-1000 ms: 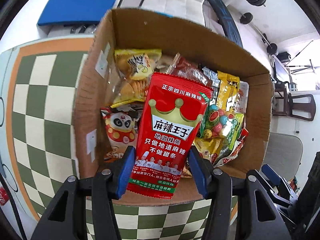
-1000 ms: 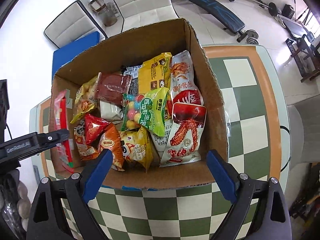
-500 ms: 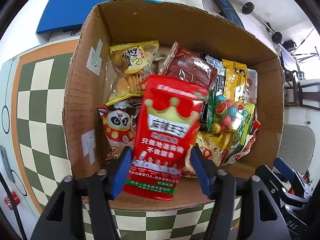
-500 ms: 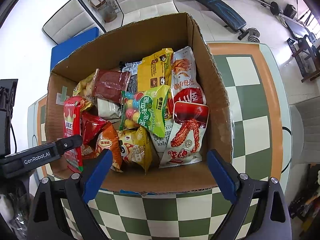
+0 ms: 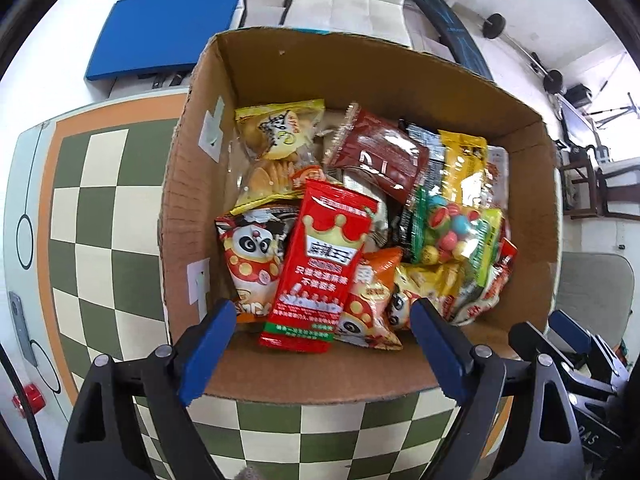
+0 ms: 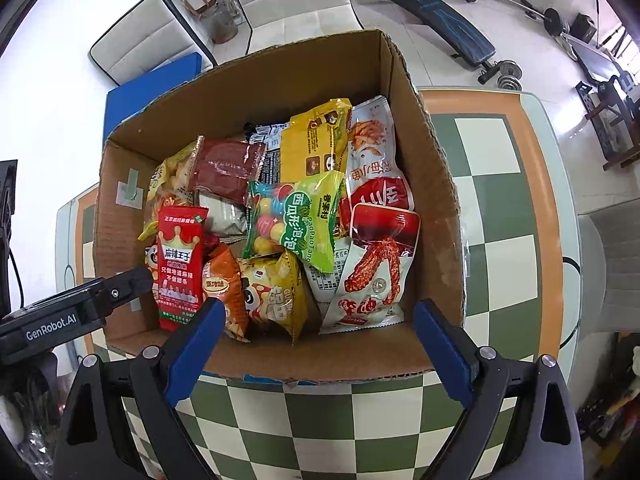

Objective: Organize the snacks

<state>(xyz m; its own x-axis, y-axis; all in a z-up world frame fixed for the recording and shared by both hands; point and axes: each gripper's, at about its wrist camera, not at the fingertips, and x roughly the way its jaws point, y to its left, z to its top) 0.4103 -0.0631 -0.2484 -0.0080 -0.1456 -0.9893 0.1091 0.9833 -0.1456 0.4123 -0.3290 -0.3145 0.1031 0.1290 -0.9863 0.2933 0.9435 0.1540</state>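
A second ago the left claw [image 5: 320,344] was clamped on the tall red plastic snack packet with a gold crown [image 5: 320,268]; now its blue pads stand well apart and are opening, and the packet lies free in the open brown cardboard box [image 5: 392,76] (near-left part of the pile). The box looks further below the claw than before. The right claw [image 6: 316,344] hangs over the box's near edge as before, spread wide with nothing between its pads.

The packet's long axis runs near to far, crown end leaning far and slightly right, green strip nearest. It rests across a panda-printed bag [image 5: 252,260] on its left and an orange bag [image 5: 372,300] on its right. Beyond lie a dark red pouch [image 5: 380,160] and a green bag of coloured balls [image 5: 456,236]. The box stands on the green-and-cream chequered bench [image 5: 100,240].
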